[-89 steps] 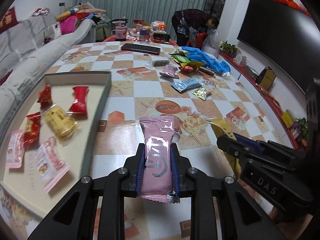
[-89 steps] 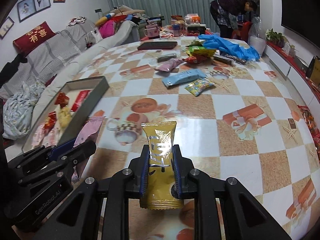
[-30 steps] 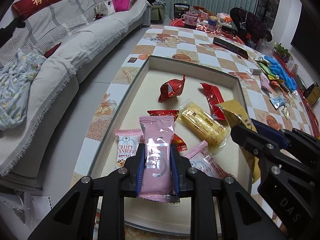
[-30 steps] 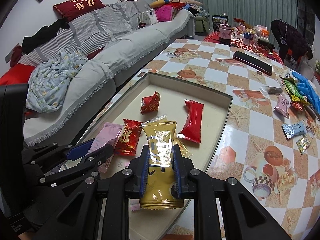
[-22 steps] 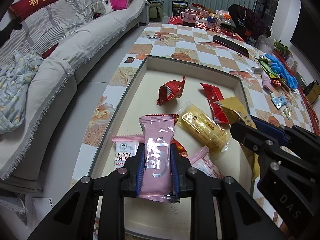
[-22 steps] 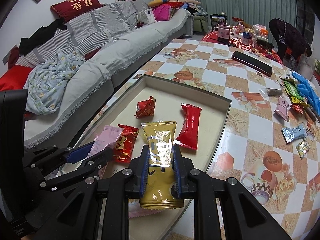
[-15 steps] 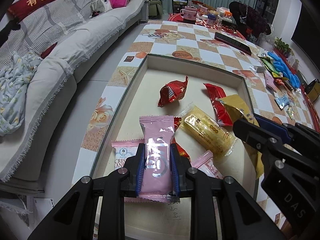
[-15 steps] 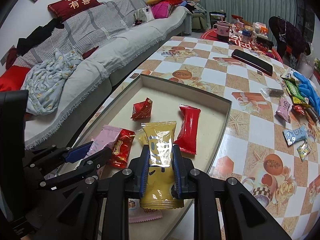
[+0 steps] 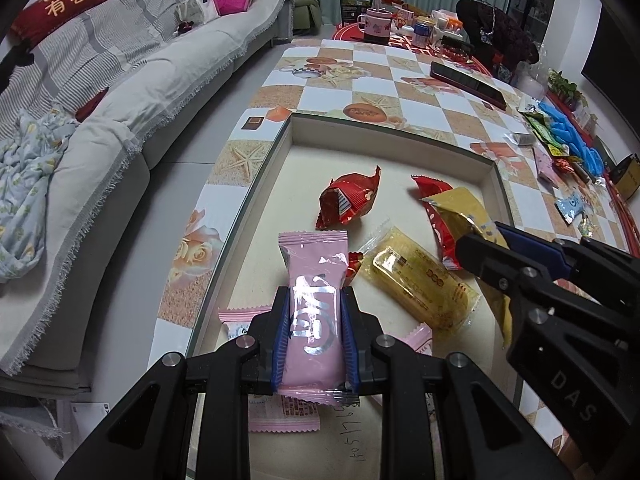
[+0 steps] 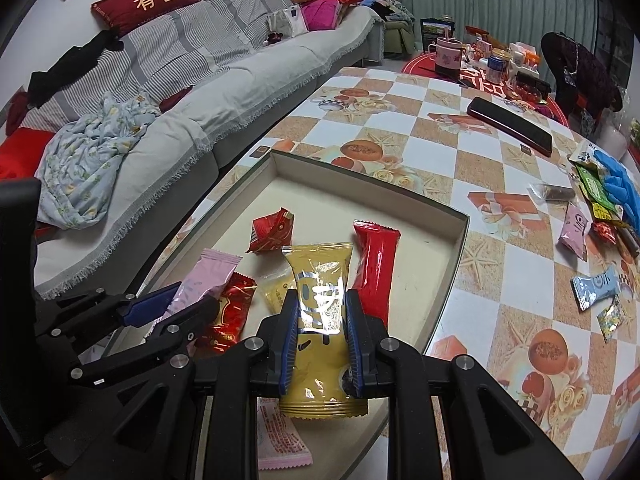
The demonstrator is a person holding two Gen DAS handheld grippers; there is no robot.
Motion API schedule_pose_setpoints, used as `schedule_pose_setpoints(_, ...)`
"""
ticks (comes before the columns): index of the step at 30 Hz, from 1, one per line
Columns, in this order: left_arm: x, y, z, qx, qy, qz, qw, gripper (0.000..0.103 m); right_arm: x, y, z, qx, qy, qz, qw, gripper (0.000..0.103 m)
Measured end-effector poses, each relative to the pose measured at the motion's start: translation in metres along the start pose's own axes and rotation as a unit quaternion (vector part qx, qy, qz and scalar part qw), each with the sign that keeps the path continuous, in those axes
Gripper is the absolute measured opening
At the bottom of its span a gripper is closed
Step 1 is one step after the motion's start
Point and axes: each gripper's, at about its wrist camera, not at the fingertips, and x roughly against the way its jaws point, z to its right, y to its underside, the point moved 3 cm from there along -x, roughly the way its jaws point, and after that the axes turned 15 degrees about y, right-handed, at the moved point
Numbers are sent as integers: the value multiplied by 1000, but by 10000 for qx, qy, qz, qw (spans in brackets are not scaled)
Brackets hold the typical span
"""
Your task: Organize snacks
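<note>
My left gripper [image 9: 313, 300] is shut on a pink snack packet [image 9: 314, 280], held over the near end of the shallow cream tray [image 9: 400, 160]. My right gripper [image 10: 322, 300] is shut on a gold snack packet [image 10: 320, 280] above the same tray [image 10: 360, 188]. In the tray lie a crumpled red wrapper [image 9: 348, 200], a long red packet [image 10: 376, 264], a clear-wrapped yellow cake [image 9: 424, 284], a small red-gold packet [image 10: 228, 312] and pink cranberry packets [image 9: 280, 412]. Each gripper shows in the other's view: the right gripper [image 9: 476, 248] and the left gripper [image 10: 180, 300].
Loose snacks [image 10: 592, 284] and a blue glove [image 10: 620, 184] lie on the checkered table [image 10: 500, 200] to the right. A dark phone [image 10: 508, 124], cups and jars sit at the far end. A grey sofa [image 10: 240, 80] runs along the left. A person [image 10: 576, 68] bends at the back.
Both grippers drifted a little further along over the tray, still holding their packets. The tray contents now sit slightly lower and nearer in both views.
</note>
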Motion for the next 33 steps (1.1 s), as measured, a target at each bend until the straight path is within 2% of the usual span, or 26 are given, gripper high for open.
schedule_pose_setpoints(3, 0, -2, -1, 35, 8, -7, 10000, 26, -4, -2, -2, 17, -66, -71, 10000, 23)
schedule_pose_setpoints(5, -1, -3, -2, 68, 44, -36, 10000, 33, -6, -3, -2, -18, -171, -131, 9998, 24)
schedule_pose_setpoints(9, 1, 0, 1, 10, 107, -32, 9999, 64, -4, -5, 2, -115, -195, -137, 9996, 24)
schedule_pose_setpoints(10, 3, 1, 2, -13, 92, 3, 10000, 70, -3, -5, 4, -156, -234, -142, 9995, 28)
schedule_pose_setpoints(11, 5, 2, 2, -25, 105, 30, 9999, 71, -1, -5, 6, -197, -227, -116, 9995, 57)
schedule_pose_setpoints(13, 10, 4, 2, -35, 147, 53, 9999, 73, 8, -5, 11, -275, -121, 118, 9995, 87)
schedule_pose_setpoints(15, 14, 7, 2, -27, 148, 79, 9999, 80, 16, -5, 13, -272, -122, 234, 9993, 87)
schedule_pose_setpoints(23, 34, 21, 12, -201, 72, 109, 9997, 84, 26, 5, 14, -177, -99, 100, 9997, 87)
schedule_pose_setpoints(27, 45, 29, 15, -172, 94, 189, 9996, 91, 32, 12, 14, -133, -67, 107, 9998, 87)
schedule_pose_setpoints(29, 50, 32, 15, -81, 81, 262, 9996, 91, 36, 15, 15, -108, -50, 119, 9999, 87)
schedule_pose_setpoints(33, 56, 39, 15, 73, -229, 210, 9995, 91, 42, 20, 17, -110, -50, 129, 9998, 87)
